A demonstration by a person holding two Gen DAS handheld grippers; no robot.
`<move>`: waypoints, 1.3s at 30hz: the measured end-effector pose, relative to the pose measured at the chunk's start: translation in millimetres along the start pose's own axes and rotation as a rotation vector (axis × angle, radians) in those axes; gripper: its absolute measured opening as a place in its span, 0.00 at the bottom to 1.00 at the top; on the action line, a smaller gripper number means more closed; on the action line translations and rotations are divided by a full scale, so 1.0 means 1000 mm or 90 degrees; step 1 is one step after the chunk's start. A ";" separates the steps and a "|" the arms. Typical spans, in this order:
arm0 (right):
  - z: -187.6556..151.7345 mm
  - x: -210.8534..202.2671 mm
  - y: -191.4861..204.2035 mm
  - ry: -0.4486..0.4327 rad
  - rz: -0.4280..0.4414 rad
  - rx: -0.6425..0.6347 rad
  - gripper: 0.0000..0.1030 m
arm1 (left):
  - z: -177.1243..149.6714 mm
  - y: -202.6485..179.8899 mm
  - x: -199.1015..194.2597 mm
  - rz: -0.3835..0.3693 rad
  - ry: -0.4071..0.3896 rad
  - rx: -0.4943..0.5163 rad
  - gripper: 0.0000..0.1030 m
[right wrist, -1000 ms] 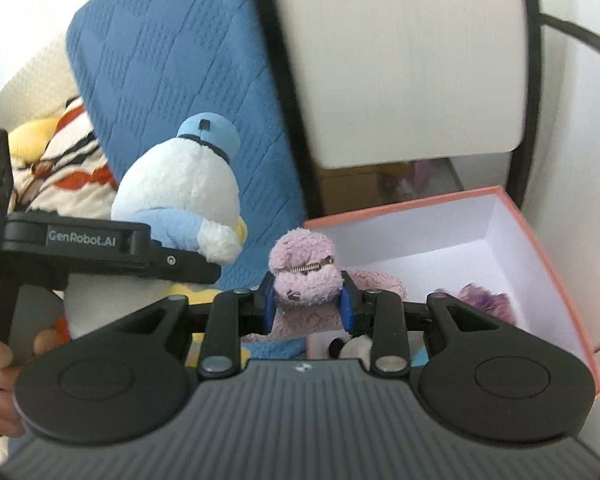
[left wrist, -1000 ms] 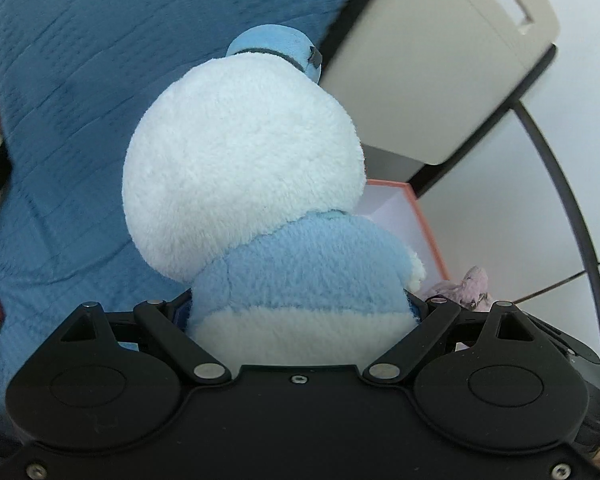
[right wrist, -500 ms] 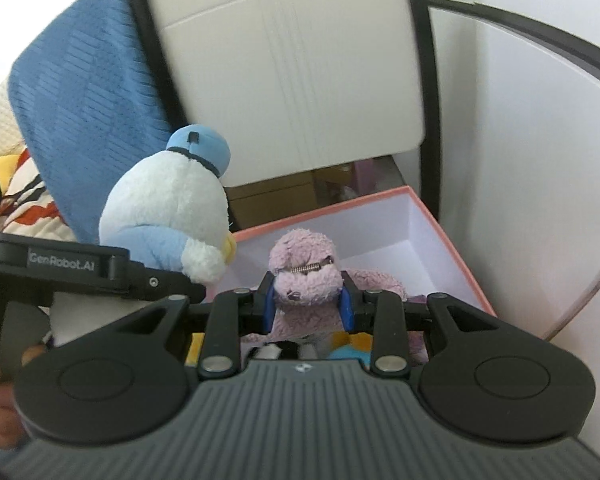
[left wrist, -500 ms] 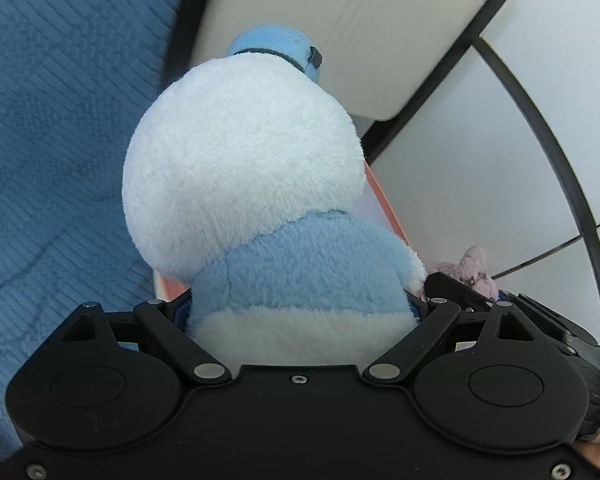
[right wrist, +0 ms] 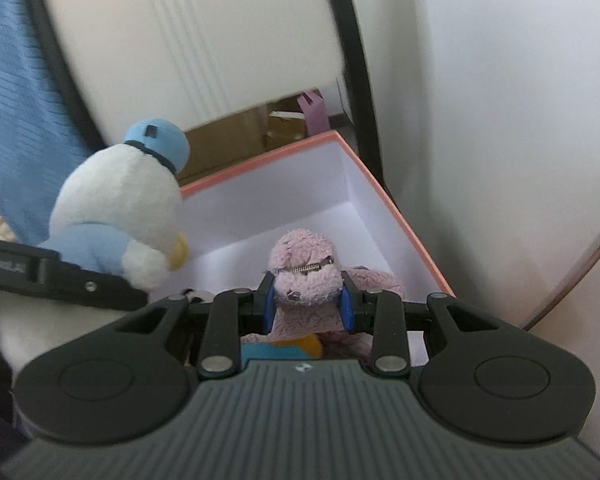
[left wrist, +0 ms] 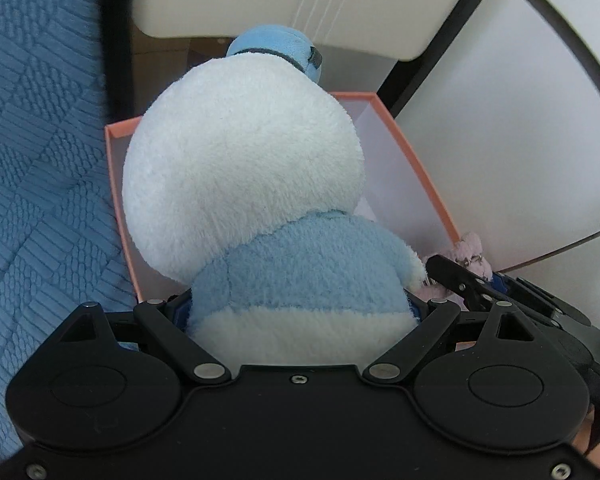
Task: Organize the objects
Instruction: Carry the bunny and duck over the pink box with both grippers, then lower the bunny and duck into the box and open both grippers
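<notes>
My left gripper is shut on a white duck plush with a light blue shirt and cap, held above the left part of a pink-rimmed white box. The plush also shows in the right wrist view, with the left gripper's body under it. My right gripper is shut on a small pink plush and holds it over the box. The pink plush peeks in at the right of the left wrist view. Other soft toys lie in the box under it, mostly hidden.
A blue quilted blanket lies left of the box. A cream panel with black frame stands behind it. A white wall is on the right. Cardboard boxes and a purple bag sit behind the box.
Both grippers have moved right and forward with their plush toys, from beside the blanket to over the open box. Both grips are unchanged.
</notes>
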State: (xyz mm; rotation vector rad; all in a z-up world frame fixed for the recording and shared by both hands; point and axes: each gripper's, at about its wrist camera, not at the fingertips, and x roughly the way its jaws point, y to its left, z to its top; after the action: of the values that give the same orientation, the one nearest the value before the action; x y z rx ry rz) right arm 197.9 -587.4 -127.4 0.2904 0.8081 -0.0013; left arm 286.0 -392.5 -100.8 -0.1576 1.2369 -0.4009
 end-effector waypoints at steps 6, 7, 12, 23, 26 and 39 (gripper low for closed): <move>-0.012 0.026 -0.021 0.017 -0.009 0.021 0.33 | -0.018 -0.013 0.013 0.012 0.015 0.012 0.87; -0.014 0.030 -0.024 0.020 -0.010 0.024 0.33 | -0.021 -0.010 0.018 0.014 0.019 0.012 0.87; -0.020 0.041 -0.031 0.041 -0.008 0.042 0.36 | -0.020 -0.008 0.025 0.023 0.029 0.022 0.88; 0.010 0.009 -0.019 0.011 -0.021 0.048 0.53 | -0.027 0.004 0.016 0.057 0.071 0.011 0.92; 0.021 -0.017 -0.011 -0.014 -0.018 0.041 0.56 | -0.034 0.006 -0.004 0.061 0.022 0.015 1.00; 0.056 -0.109 0.041 -0.085 -0.001 0.007 0.59 | -0.044 -0.004 -0.098 0.022 -0.088 0.058 1.00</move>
State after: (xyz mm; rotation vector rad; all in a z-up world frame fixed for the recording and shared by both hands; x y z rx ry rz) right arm 167.0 -574.2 -2.2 0.2974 0.6755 -0.0264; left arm 217.5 -355.2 -27.3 -0.0842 1.0825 -0.4086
